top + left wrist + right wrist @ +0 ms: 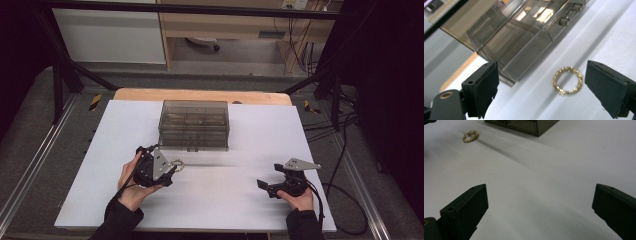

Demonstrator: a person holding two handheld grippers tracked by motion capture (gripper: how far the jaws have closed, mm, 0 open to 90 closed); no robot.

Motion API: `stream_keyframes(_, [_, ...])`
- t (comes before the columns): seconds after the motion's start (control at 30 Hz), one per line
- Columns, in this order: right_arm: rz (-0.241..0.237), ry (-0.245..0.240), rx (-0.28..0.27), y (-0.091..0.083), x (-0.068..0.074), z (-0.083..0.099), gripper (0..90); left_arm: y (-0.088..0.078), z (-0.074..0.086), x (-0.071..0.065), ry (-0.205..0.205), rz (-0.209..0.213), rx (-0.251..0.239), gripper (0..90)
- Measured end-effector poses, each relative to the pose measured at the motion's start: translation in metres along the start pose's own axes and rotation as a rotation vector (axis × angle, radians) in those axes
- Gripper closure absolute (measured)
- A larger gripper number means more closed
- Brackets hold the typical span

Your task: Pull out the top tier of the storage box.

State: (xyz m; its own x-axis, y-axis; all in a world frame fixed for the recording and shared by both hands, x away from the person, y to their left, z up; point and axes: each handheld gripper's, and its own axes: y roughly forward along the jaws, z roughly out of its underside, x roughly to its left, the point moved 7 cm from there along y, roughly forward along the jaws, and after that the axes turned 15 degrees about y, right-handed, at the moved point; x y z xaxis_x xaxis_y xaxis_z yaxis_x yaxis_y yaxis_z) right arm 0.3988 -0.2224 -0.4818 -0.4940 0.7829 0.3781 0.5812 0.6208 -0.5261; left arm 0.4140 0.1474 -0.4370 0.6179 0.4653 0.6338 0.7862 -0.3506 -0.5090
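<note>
A little gold bracelet (567, 80) lies flat on the white worktop (225, 200). It makes a small ring of shiny links. From the high view it sits just near the front of a see-through grey box (194, 125), a bit to the left of the box's middle, and it does not touch the box.

The box has little rooms inside and two small round knobs (564, 21) on its front. It stands toward the far side of the white worktop.

The left hand-held gripper (541, 87) is right by the bracelet. In the left gripper view its two black jaws are spread wide, and the bracelet lies between them, closer to the right jaw. Neither jaw touches it. A person's left hand (131, 187) holds this hand-held gripper, on the near left part of the worktop.

The right hand-held gripper (540, 207) is well apart from the bracelet, on the near right side. Its jaws are spread wide too, with only bare white worktop between them. In the right gripper view the bracelet shows far off at the top left. The person's right hand (299, 199) holds it.
</note>
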Motion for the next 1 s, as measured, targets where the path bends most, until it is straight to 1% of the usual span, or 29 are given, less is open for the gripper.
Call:
stream_keyframes(0.07, [-0.001, -0.001, 0.0, 0.0, 0.0, 0.0, 1.1, -0.002, 0.004, -0.001, -0.032, 0.014, -0.003, 11.2])
stream_keyframes(0.13, [0.0, -0.001, 0.0, 0.0, 0.0, 0.0, 1.1, -0.002, 0.007, -0.001, -0.049, 0.022, 0.003, 11.1])
stream_keyframes(0.33, [0.0, -0.001, 0.0, 0.0, 0.0, 0.0, 1.1, -0.002, 0.016, -0.003, -0.102, 0.065, 0.014, 10.1])
stream_keyframes(0.47, [0.0, -0.001, 0.001, 0.0, 0.0, 0.0, 1.1, -0.004, 0.02, -0.005, -0.141, 0.091, 0.008, 10.0])
stream_keyframes(0.67, [0.0, 0.0, 0.002, 0.0, 0.0, 0.0, 1.1, -0.003, 0.025, -0.008, -0.194, 0.142, -0.011, 10.1])
stream_keyframes(0.73, [0.0, 0.0, 0.001, 0.0, 0.0, 0.0, 1.1, -0.002, 0.026, -0.009, -0.207, 0.158, -0.017, 10.1])
stream_keyframes(0.9, [0.0, 0.001, 0.001, 0.0, 0.0, 0.0, 1.1, -0.001, 0.024, -0.013, -0.216, 0.19, -0.036, 10.3])
stream_keyframes(1.0, [0.0, 0.002, 0.003, 0.001, 0.0, 0.0, 1.1, 0.0, 0.023, -0.016, -0.221, 0.217, -0.041, 10.6])
